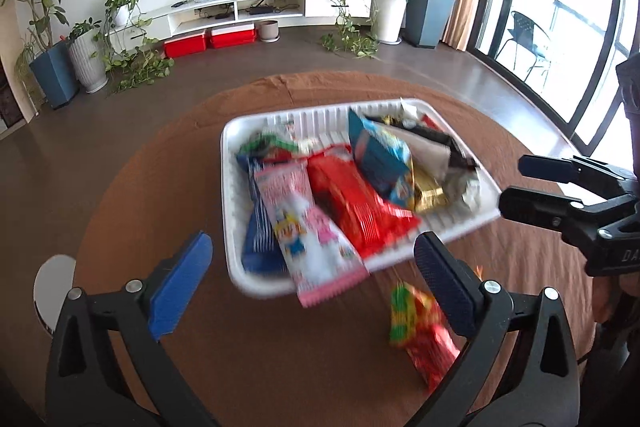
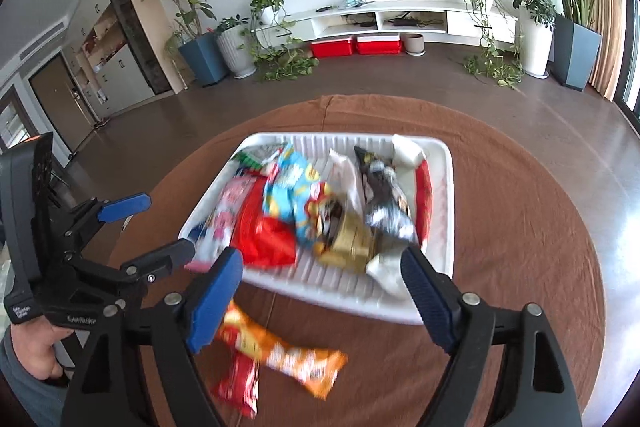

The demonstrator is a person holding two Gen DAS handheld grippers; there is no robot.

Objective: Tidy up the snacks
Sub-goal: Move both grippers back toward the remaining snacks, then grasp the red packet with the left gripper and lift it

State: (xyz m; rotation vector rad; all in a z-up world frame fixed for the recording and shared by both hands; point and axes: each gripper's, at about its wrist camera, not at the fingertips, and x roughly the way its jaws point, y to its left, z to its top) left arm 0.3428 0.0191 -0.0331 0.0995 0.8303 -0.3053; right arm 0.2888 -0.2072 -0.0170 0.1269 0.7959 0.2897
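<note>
Both sets of jaws stand wide apart and hold nothing: our left gripper (image 1: 312, 279) frames the near rim of the white ribbed tray (image 1: 232, 147), our right gripper (image 2: 320, 295) frames the same tray's near edge from the other side. Contents of tray, listed outward: pink cartoon packet (image 1: 308, 227) overhanging the near rim, red packet (image 1: 356, 203) beside it, dark blue packet (image 1: 256, 235) under the pink, light blue bag (image 2: 292, 195), gold packet (image 2: 348, 239), black-and-silver packet (image 2: 384, 195), white wrappers toward the far wall. Still outside the tray, on the brown tablecloth (image 2: 520, 227): an orange packet (image 2: 280, 351) lying across a red packet (image 2: 236, 383), just beneath our right jaws; the left view is too blurred to tell them apart. We judge the step in hand to be fetching these strays. To do it well, we would lower the right jaws over the orange packet first, since it lies on top, close across its narrow width, and set it flat in the bare ribbed patch nearest us. The overhanging pink packet wants nudging inward.
</note>
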